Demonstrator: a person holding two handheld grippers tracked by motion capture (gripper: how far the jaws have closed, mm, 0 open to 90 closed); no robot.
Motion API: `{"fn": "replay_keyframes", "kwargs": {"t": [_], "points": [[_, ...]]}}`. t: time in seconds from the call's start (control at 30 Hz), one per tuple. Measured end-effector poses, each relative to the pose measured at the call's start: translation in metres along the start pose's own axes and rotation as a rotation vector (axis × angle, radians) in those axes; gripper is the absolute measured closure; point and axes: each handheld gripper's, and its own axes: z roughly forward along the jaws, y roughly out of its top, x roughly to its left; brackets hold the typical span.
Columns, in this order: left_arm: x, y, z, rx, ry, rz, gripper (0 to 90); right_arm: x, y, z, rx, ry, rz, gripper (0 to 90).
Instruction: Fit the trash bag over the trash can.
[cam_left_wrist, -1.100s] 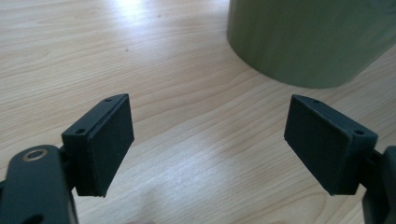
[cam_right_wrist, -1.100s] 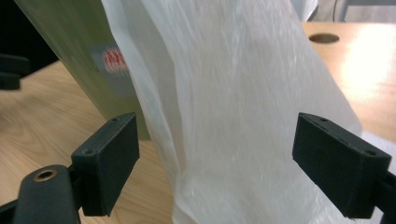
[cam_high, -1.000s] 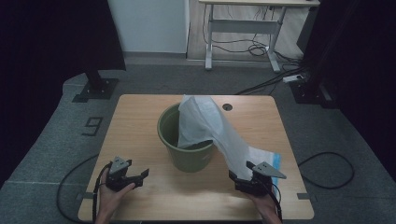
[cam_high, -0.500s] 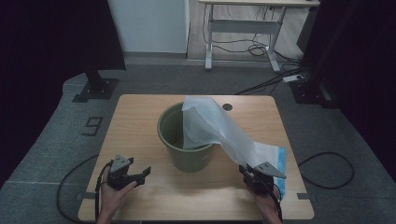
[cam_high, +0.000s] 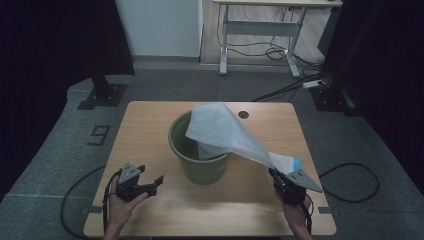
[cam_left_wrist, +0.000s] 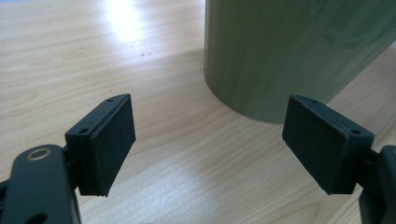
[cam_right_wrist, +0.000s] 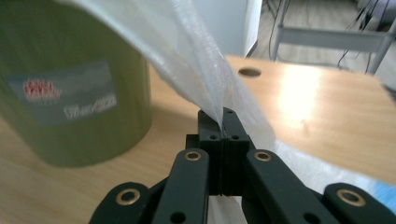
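Bucket (cam_high: 200, 150) stands between gaping left hand-held gripper (cam_high: 150, 183) and bag (cam_high: 225, 132).

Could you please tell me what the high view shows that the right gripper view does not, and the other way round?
High view: the open left gripper near the table's front left, the green bucket's open rim, and the desk frame behind the table. Right gripper view: the right gripper's jaws shut on the clear plastic bag, and a label on the bucket's side. Both: bucket, bag, wooden table and its round hole.
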Motion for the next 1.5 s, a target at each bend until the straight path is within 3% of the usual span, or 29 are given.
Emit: {"fn": "replay_keyframes", "kwargs": {"t": [0.17,0.47,0.6,0.77,0.9,1.0,1.13,1.3,1.5], "points": [[-0.003,0.010,-0.004,-0.014,-0.013,0.011,17.4,-0.003,0.020,-0.007,-0.069,-0.007,-0.025,88.3],[-0.013,0.034,-0.019,-0.066,-0.042,0.048,18.4,0.003,0.071,-0.014,-0.182,0.065,-0.031,88.2],[-0.018,0.043,-0.022,-0.080,-0.048,0.069,18.4,0.001,0.090,-0.020,-0.240,0.056,-0.032,88.2],[-0.023,0.052,-0.024,-0.096,-0.068,0.080,18.3,-0.002,0.106,-0.023,-0.271,0.045,-0.032,88.2],[-0.025,0.056,-0.022,-0.102,-0.080,0.081,18.3,0.003,0.111,-0.017,-0.272,0.053,-0.037,88.2],[-0.030,0.062,-0.019,-0.103,-0.089,0.096,18.3,0.018,0.111,0.000,-0.243,0.103,-0.056,88.2],[-0.035,0.068,-0.016,-0.103,-0.093,0.116,18.3,0.028,0.113,0.012,-0.241,0.130,-0.052,88.2],[-0.039,0.075,-0.016,-0.110,-0.095,0.137,18.4,0.025,0.115,0.011,-0.253,0.118,-0.043,88.1],[-0.045,0.086,-0.014,-0.116,-0.103,0.160,18.4,0.011,0.118,-0.007,-0.287,0.091,-0.016,88.1]]}}
